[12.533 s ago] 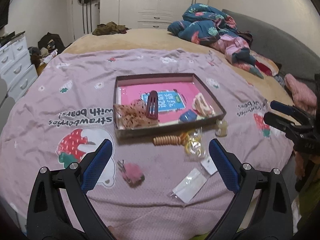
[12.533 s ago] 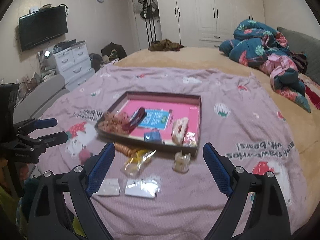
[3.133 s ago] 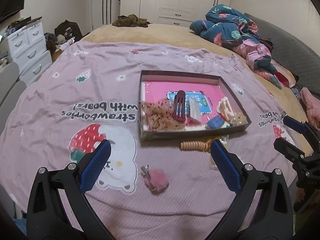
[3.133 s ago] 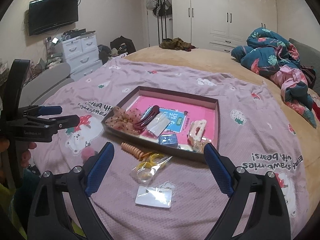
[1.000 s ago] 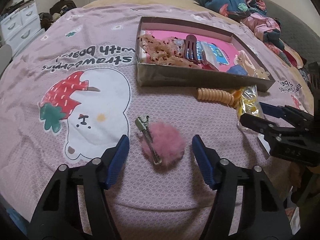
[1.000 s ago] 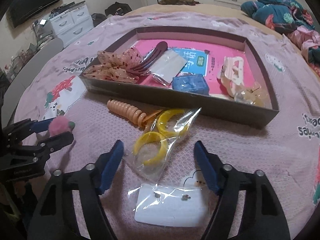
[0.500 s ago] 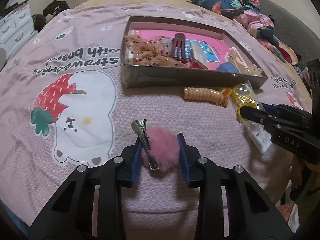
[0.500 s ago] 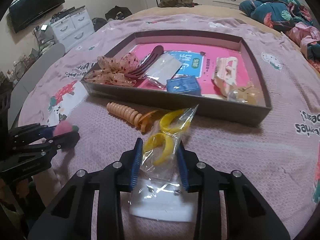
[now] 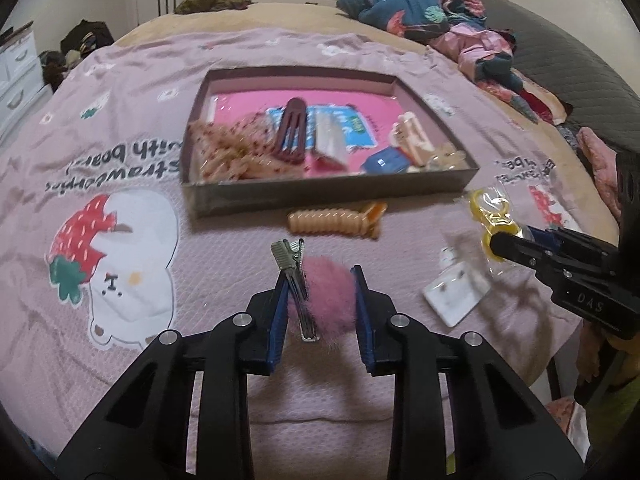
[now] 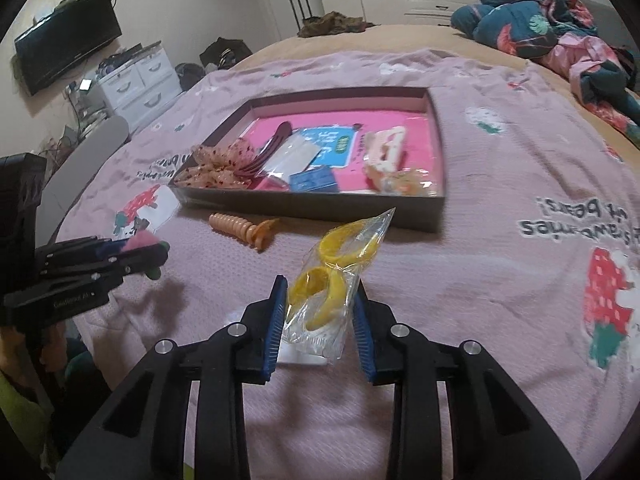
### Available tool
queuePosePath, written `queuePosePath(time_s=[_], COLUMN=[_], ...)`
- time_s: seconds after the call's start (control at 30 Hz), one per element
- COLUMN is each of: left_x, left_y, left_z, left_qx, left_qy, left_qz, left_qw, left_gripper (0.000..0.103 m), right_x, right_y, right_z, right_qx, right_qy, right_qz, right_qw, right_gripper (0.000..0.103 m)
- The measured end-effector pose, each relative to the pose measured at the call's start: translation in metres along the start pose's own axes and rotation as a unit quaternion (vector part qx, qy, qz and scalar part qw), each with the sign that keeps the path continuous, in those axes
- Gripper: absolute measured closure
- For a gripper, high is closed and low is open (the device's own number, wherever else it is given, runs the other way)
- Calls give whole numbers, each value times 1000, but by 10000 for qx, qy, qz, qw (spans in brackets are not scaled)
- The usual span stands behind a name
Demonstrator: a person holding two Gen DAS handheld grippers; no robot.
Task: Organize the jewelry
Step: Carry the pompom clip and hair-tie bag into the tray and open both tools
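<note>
Spread over the bed, the mauve strawberry-bear blanket (image 9: 132,148) carries everything you are sorting, with the shallow tray (image 9: 328,194) sitting straight ahead of both tools. Your left gripper (image 9: 319,280) has its blue pads pressed in on the pink pom-pom clip (image 9: 330,294), and the clip's metal jaw lies along the inside of the left pad with its toothed end pointing forward toward the tray. Your right gripper (image 10: 320,300) is pinched on the clear bag of yellow rings (image 10: 334,276), whose sealed corner sticks up and forward toward the tray's near wall (image 10: 320,202). Both loads look lifted or about to lift, though contact with the blanket under them is hard to judge. What the next move turns on, as I read it, is that near wall: it stands between each load and the pink floor, so you must go up and over, not slide. From the right wrist view the bag is the nearer of the two to the wall, with the bare floor at the far right behind the cream claw clip (image 10: 386,148). Beside the two paths, the peach coil tie (image 9: 334,222) lies crosswise just before the wall and the white earring card (image 9: 456,292) rests under your right tool, both waiting.
</note>
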State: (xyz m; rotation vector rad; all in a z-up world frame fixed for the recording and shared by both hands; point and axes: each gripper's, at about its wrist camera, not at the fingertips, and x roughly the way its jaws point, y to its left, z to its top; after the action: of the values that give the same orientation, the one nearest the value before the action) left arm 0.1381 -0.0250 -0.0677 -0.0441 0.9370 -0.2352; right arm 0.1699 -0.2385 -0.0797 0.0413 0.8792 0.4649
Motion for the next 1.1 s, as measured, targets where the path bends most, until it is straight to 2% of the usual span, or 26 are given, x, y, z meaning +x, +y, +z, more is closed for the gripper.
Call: queuePosePath(time_s=[0.23,0.53,1.1], left_x=[0,13,61], left_y=[-9,-11,14], left_z=[22,57,117], left_qx=[40,24,-263], left_qy=[-110,-221,-230], left_qz=[-48,-50,179], left_qw=[9999,9997,9992], left_gripper=[82,82,82], right_x=[-19,-26,19], right_y=[-19,-30,-51], right_z=[4,38,94], right_qx=[118,46,-12], right_qy=[-172,-453,-511], right_qz=[-104,-137,-256], right_qw=[9997,9989,9984], right_gripper=[73,73,73])
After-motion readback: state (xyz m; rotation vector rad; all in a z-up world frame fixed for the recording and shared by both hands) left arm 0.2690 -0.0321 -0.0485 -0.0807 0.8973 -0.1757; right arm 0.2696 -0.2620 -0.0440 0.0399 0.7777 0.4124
